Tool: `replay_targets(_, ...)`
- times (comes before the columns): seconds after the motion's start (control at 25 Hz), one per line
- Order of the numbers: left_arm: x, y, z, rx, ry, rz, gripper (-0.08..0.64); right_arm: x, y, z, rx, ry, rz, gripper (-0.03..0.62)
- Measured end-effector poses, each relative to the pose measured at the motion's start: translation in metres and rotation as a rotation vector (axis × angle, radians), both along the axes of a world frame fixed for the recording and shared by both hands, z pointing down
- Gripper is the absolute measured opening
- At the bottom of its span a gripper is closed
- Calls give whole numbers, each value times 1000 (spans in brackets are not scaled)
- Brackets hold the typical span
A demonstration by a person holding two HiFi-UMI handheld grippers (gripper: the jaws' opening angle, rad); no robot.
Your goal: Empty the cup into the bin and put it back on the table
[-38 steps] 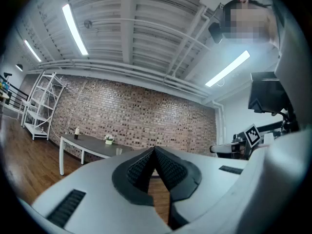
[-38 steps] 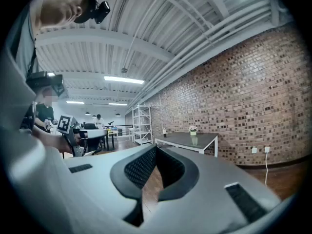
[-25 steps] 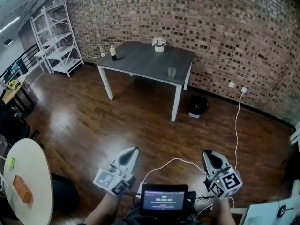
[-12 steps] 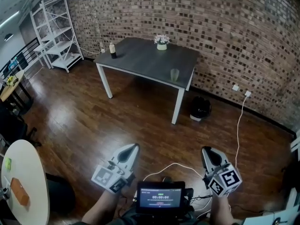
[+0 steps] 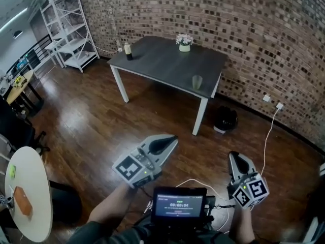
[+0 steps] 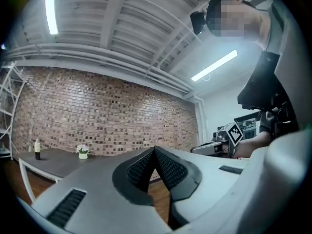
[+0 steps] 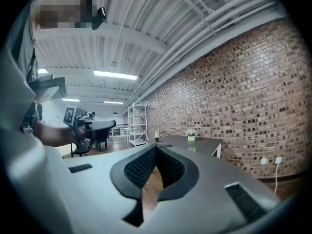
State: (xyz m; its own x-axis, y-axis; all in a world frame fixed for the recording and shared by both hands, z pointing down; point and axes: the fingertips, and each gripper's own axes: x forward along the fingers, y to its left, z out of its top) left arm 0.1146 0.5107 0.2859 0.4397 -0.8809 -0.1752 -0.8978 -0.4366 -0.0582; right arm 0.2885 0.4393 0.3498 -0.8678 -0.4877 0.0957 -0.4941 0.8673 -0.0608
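Cup [image 5: 197, 82] stands upright near the right front corner of the table [image 5: 152, 60], well apart from both grippers. The black bin [image 5: 225, 120] sits on the floor just past that corner, by the brick wall. Left gripper [image 5: 174, 138] hangs over the wood floor, jaws pressed together at the tips with nothing between them, and right gripper [image 5: 234, 157] shows beside it, jaws likewise together and empty; both point toward the table, where a flower pot [image 5: 184, 40] stands at the far edge and a bottle [image 5: 128, 50] at the left end.
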Motion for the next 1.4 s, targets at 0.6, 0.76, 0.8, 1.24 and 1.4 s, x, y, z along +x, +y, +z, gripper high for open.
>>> replay_targets(0.6,36,-81,-15,15,-3,110,-9,1,-66,12,-30,-5,-19,2)
replay_targets(0.76,31,-93,-17,-2,-4,103,-9,-8,-79,14,-37,-7,-38,2)
replay_targets(0.8,30,-95,-17,-5,-7,106,-9,-11,-81,15,-40,-5,-42,2)
replay_targets(1.24,-29,-141,-13,5,62,119,-9,-62,-135,19,-36,31,-27,2)
replay_targets(1.4,-68,-174,-11,-2,64,125,-9,-97,-170,16,-27,21,-12,2)
